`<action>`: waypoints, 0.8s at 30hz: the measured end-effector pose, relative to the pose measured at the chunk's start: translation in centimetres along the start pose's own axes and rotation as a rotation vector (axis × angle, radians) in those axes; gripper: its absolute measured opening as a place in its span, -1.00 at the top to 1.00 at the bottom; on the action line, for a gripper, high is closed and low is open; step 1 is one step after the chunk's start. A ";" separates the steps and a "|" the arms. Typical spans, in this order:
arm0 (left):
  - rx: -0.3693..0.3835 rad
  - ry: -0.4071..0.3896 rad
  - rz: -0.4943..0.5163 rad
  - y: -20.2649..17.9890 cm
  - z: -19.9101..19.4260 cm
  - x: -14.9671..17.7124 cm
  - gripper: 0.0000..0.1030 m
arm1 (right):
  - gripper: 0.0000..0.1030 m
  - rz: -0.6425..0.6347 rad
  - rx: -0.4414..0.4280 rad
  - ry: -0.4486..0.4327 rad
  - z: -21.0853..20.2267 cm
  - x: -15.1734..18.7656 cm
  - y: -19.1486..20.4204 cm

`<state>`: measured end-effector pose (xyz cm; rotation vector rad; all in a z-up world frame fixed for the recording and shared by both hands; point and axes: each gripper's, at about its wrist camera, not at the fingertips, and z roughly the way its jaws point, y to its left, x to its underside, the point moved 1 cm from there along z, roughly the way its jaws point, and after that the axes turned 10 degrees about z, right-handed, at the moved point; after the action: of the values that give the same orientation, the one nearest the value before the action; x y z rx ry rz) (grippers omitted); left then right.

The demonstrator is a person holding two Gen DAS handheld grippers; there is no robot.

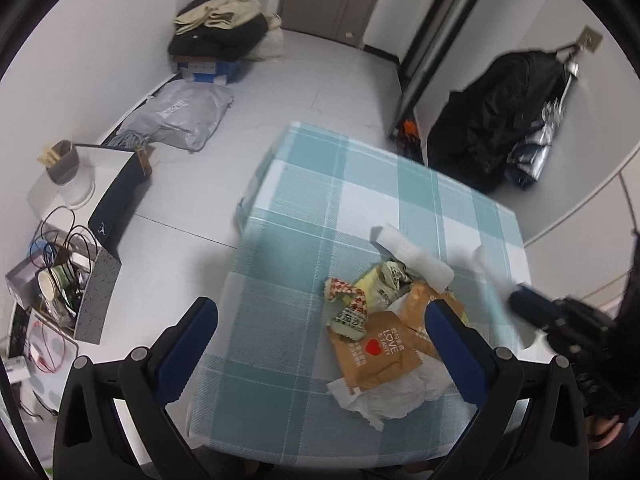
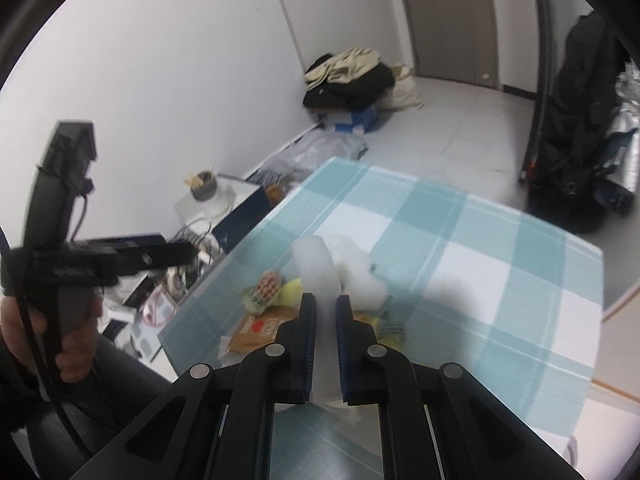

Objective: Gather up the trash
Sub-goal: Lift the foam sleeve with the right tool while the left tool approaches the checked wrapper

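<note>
Checked tablecloth [image 1: 360,200] carrying trash pile [image 1: 384,332], my right gripper [image 2: 326,300] pinching white tissue [image 2: 316,268] above it, my left gripper [image 1: 320,320] gaping empty, floor box [image 1: 60,276] holding paper cup [image 1: 50,282], cables.

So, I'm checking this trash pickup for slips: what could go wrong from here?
1. The right gripper is shut on only the near end of a long white strip; the free end could sag and slide out.
2. The strip hangs over the wrapper pile and might drag light pieces off the table.
3. The left gripper is open, holding nothing steady.
</note>
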<state>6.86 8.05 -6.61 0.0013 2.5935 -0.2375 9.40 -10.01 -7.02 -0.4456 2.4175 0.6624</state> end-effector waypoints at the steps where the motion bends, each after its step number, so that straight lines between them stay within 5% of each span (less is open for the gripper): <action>1: 0.003 0.004 0.012 -0.3 0.2 -0.1 -0.97 | 0.83 0.007 0.002 -0.015 -0.5 -0.1 -0.3; 10: -0.030 0.101 0.104 -2.0 3.3 -0.4 -0.80 | 0.83 0.052 0.012 -0.096 -3.2 -0.6 -2.6; 24: -0.067 0.137 0.217 -3.9 5.5 -0.5 -0.40 | 0.82 0.086 0.026 -0.091 -3.7 -0.5 -4.5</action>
<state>9.90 3.28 -10.32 0.2830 2.7084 -0.0732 10.12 -15.67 -5.75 -0.2958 2.3669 0.6723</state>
